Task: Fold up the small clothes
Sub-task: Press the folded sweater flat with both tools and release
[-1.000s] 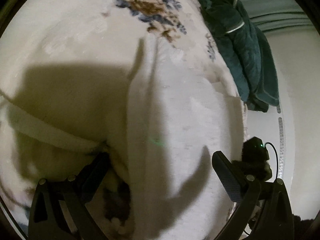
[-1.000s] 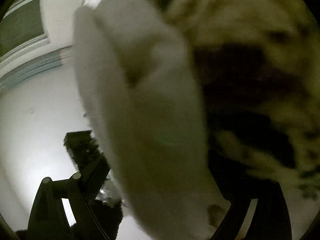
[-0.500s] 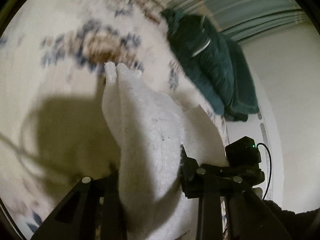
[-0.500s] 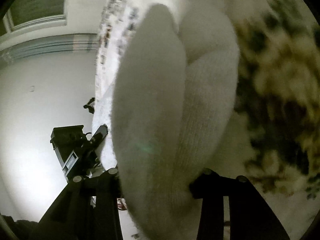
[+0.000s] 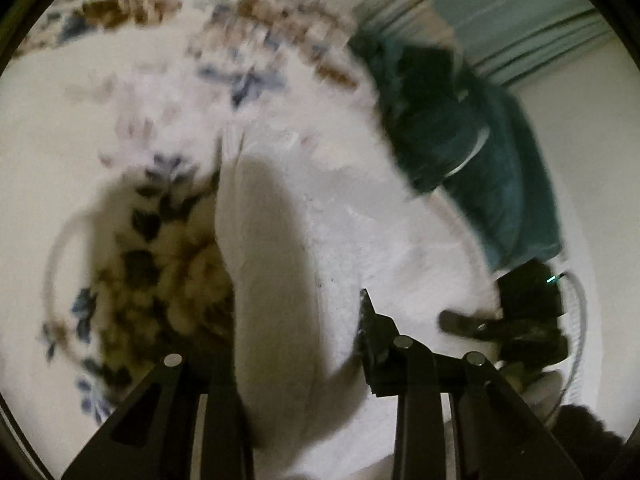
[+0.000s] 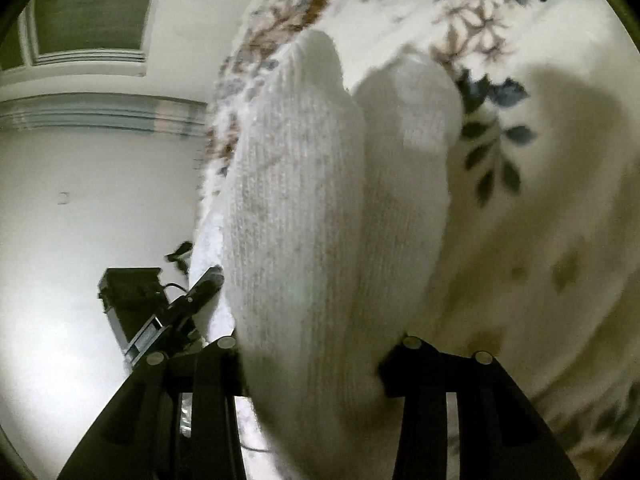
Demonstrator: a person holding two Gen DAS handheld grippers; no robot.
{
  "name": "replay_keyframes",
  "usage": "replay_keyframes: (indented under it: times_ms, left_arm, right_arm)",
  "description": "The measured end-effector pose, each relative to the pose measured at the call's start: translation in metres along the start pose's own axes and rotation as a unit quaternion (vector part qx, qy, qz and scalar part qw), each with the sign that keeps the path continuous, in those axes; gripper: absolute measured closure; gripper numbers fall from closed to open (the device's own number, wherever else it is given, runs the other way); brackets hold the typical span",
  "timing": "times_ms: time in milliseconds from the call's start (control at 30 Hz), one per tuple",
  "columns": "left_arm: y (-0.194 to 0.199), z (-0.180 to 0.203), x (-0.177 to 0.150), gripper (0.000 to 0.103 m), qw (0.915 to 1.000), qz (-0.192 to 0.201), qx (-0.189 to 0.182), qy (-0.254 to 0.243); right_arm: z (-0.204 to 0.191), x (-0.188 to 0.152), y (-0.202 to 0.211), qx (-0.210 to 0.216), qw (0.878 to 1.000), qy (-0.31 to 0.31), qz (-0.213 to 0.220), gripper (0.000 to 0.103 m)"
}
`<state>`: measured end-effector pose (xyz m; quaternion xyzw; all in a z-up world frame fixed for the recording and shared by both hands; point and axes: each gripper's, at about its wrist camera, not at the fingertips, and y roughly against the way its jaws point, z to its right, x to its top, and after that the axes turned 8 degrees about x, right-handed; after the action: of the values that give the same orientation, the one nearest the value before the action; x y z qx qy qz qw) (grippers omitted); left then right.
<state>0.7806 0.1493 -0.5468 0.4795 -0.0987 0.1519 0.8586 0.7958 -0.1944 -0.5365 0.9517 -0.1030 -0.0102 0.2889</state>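
A white knit sock [image 5: 276, 280] runs up from between the jaws of my left gripper [image 5: 296, 364], which is shut on it. It hangs above a cream blanket with a floral print [image 5: 120, 92]. In the right wrist view the white sock [image 6: 296, 220] is doubled over into two lobes, and my right gripper [image 6: 312, 364] is shut on its lower end. The other gripper [image 6: 200, 288] shows dark at the left, beside the sock. The gripped parts are hidden by the fabric.
A dark teal garment [image 5: 472, 152] lies at the blanket's far right edge. A black device with a green light [image 5: 528, 292] and a cable sits by the white wall [image 5: 592, 160]. A window [image 6: 92, 12] shows at upper left in the right wrist view.
Both grippers closed on the sock and lifted it off the blanket. Over the last half second both views swung, and the sock now hangs doubled over.
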Motion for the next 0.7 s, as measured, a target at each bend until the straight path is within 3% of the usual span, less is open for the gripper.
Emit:
replay_keyframes:
  times_ms: [67, 100, 133, 200, 233, 333, 433, 500, 533, 567, 700]
  left_arm:
    - [-0.020, -0.007, -0.002, 0.067, 0.9992, -0.025, 0.031, -0.006]
    - [-0.023, -0.010, -0.005, 0.064, 0.9991, -0.028, 0.032, -0.001]
    - [-0.021, -0.013, -0.007, 0.057, 0.9989, -0.028, 0.037, 0.011]
    - [-0.014, -0.015, -0.011, 0.053, 0.9984, -0.020, 0.046, 0.026]
    - [-0.008, -0.012, -0.014, 0.042, 0.9969, -0.014, 0.074, 0.023]
    - [0.012, 0.004, -0.031, 0.037, 0.9885, 0.022, 0.149, 0.004]
    - [0.025, 0.023, -0.050, 0.018, 0.9689, 0.048, 0.241, -0.026]
    - [0.031, 0.034, -0.060, 0.013, 0.9540, 0.058, 0.291, -0.046]
    - [0.036, 0.038, -0.068, 0.006, 0.9490, 0.060, 0.305, -0.053]
    - [0.040, 0.042, -0.073, 0.001, 0.9449, 0.059, 0.317, -0.057]
    - [0.065, 0.061, -0.086, 0.001, 0.9340, 0.068, 0.346, -0.058]
  right_arm:
    - [0.015, 0.005, -0.013, -0.024, 1.000, -0.012, -0.014, 0.056]
    - [0.019, 0.006, -0.013, -0.030, 0.999, -0.017, -0.019, 0.053]
    - [0.022, 0.005, -0.012, -0.048, 0.998, -0.020, -0.023, 0.044]
    - [0.020, -0.009, 0.003, -0.077, 0.997, -0.006, -0.016, 0.040]
    - [0.013, -0.009, 0.006, -0.108, 0.994, 0.005, -0.011, 0.029]
    - [-0.017, -0.027, 0.015, -0.239, 0.968, 0.074, 0.018, 0.015]
    - [-0.048, -0.053, 0.015, -0.365, 0.920, 0.139, 0.047, 0.010]
    - [-0.066, -0.068, 0.013, -0.401, 0.902, 0.149, 0.054, 0.008]
    - [-0.072, -0.075, 0.012, -0.426, 0.890, 0.152, 0.058, 0.000]
    - [-0.076, -0.085, 0.018, -0.438, 0.883, 0.155, 0.060, 0.000]
    - [-0.095, -0.123, 0.052, -0.461, 0.871, 0.151, 0.077, 0.000]
